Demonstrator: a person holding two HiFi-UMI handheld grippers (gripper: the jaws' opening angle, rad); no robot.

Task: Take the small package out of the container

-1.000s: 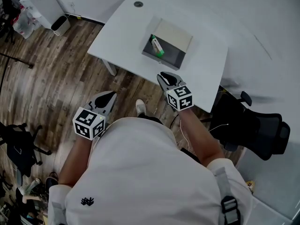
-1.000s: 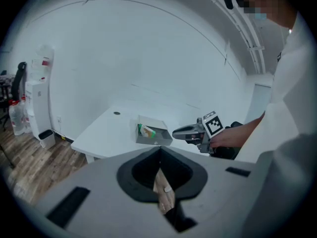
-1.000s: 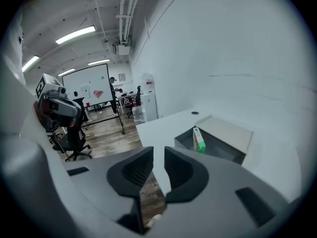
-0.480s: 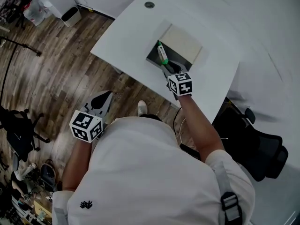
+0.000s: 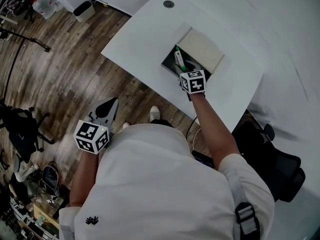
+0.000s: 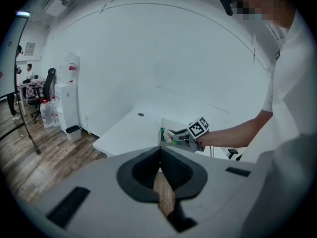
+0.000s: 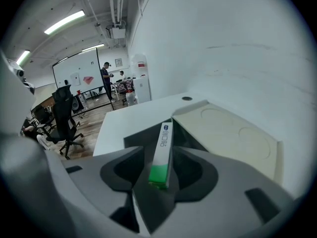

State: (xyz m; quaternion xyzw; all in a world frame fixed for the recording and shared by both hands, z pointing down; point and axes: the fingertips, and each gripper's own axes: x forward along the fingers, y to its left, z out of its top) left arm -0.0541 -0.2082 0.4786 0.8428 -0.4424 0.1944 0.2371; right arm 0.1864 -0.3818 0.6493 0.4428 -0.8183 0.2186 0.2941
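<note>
The small package (image 5: 179, 59) is a slim white box with a green end. It leans upright at the left side of the grey open container (image 5: 167, 67), whose pale lid (image 5: 202, 49) is folded back. My right gripper (image 5: 182, 70) has reached into the container; its jaws are opening and the package's green end (image 7: 159, 175) stands between them with narrow gaps at both sides. In the left gripper view, the right gripper (image 6: 179, 135) shows at the container (image 6: 168, 125). My left gripper (image 5: 111, 102) hangs low over the wooden floor, shut and empty.
The container sits on a white table (image 5: 145, 39) with a round cable hole (image 5: 168, 4). A black office chair (image 5: 272, 159) stands at the right, another chair (image 5: 20, 129) at the left. A small bin (image 5: 84, 10) is by the wall.
My right gripper has moved forward from the table's near edge into the container and has spread its jaws around the package. The left gripper has barely moved.
</note>
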